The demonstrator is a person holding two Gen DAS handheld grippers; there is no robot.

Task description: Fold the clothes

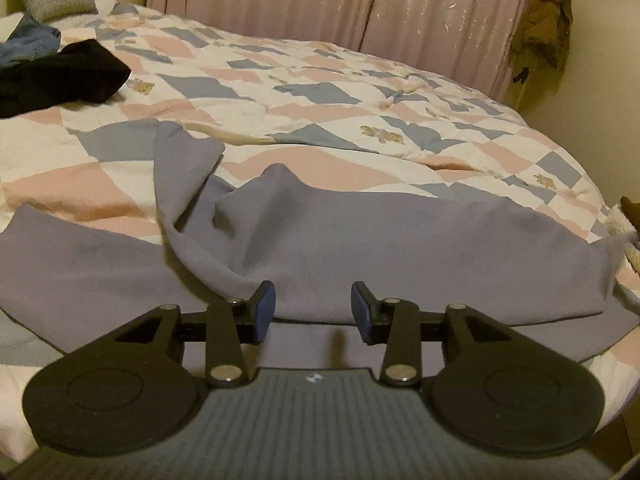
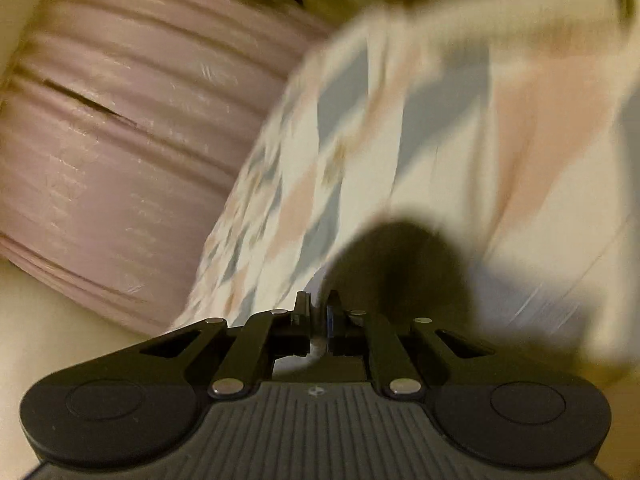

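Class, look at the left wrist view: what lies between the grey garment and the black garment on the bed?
Only bare patchwork quilt lies between the grey garment and the black garment; the left wrist view shows it.

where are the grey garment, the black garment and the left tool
grey garment (image 1: pixel 360 240), left wrist view, on its flat middle
black garment (image 1: pixel 68 76), left wrist view, on its bunched centre
left tool (image 1: pixel 313 312), left wrist view, gap between its open fingertips

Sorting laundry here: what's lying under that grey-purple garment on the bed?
The grey-purple garment lies on the patchwork quilt, which shows all around it. Anything else beneath it is covered.
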